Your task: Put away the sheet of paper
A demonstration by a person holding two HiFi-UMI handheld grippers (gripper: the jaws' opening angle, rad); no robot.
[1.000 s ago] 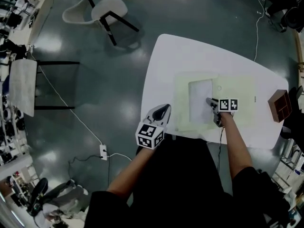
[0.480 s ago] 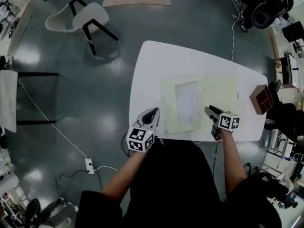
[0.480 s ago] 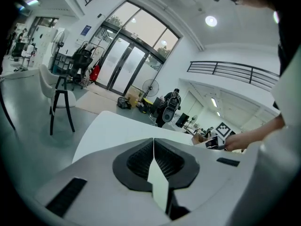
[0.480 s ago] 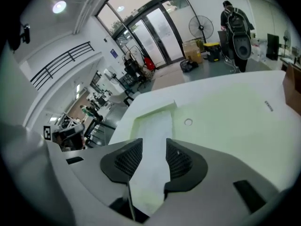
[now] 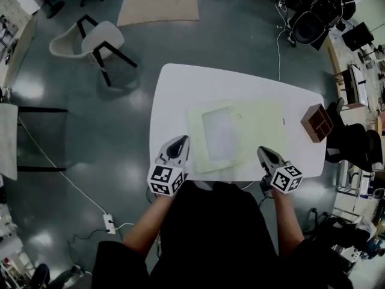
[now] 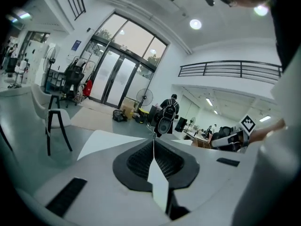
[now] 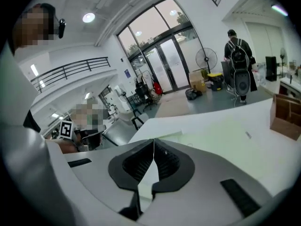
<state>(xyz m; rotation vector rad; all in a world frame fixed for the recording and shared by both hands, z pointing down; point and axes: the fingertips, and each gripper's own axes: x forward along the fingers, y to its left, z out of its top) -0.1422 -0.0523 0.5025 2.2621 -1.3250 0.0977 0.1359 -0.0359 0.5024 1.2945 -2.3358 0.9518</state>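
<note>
The white sheet of paper (image 5: 219, 135) lies flat on the left half of an open pale yellow-green folder (image 5: 264, 122) on the white table (image 5: 180, 89). My left gripper (image 5: 179, 139) hangs at the table's near left edge, left of the folder, jaws shut and empty (image 6: 153, 139). My right gripper (image 5: 263, 151) hovers above the near edge, right of the sheet and clear of it. Its jaws have just been closing and stand shut with nothing between them (image 7: 153, 140). The folder (image 7: 225, 131) shows beyond them in the right gripper view.
A brown compartment box (image 5: 317, 123) stands at the table's right end, also seen as the box (image 7: 285, 117) in the right gripper view. A white chair (image 5: 90, 41) and a rug (image 5: 159, 2) are on the floor beyond the table. A power strip (image 5: 109, 223) lies near left.
My right gripper has drawn back from the sheet's right edge to the table's near edge and risen, empty. The left gripper has lifted slightly. The sheet stays on the folder.
</note>
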